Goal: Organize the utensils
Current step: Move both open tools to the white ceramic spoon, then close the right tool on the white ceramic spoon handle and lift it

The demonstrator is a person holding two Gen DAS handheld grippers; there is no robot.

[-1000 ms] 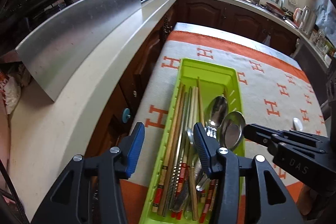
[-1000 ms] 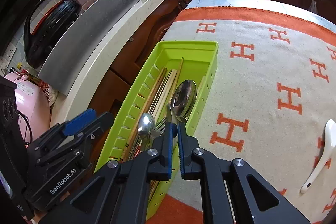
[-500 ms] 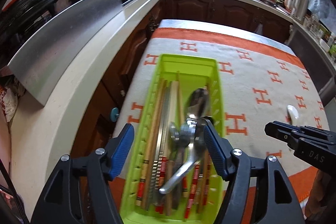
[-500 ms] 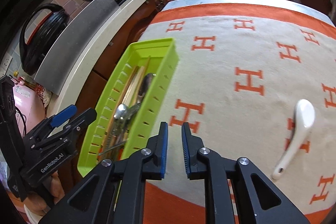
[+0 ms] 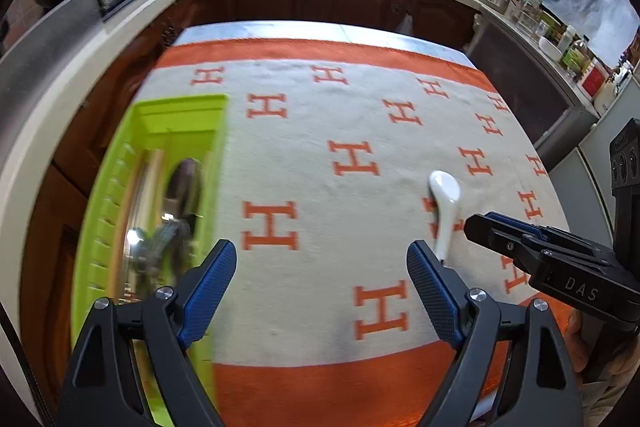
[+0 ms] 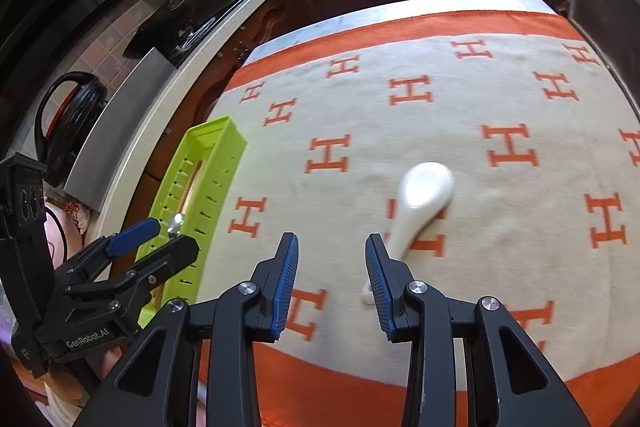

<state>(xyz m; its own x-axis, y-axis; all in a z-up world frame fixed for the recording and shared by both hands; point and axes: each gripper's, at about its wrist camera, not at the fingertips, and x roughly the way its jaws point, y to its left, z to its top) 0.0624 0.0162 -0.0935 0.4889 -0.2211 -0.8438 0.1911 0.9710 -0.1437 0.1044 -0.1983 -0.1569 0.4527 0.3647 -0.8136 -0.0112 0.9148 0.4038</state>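
Now both empty grippers have just been opening: left gripper (image 5: 322, 269) wide, right gripper (image 6: 332, 263) narrower, beside a white spoon (image 6: 420, 203) laid on the tabletop (image 6: 520, 227).

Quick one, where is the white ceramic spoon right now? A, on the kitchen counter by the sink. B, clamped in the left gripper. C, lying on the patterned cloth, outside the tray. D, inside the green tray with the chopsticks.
C: the white ceramic spoon lies on the patterned cloth, well apart from the green tray, and neither gripper holds it.
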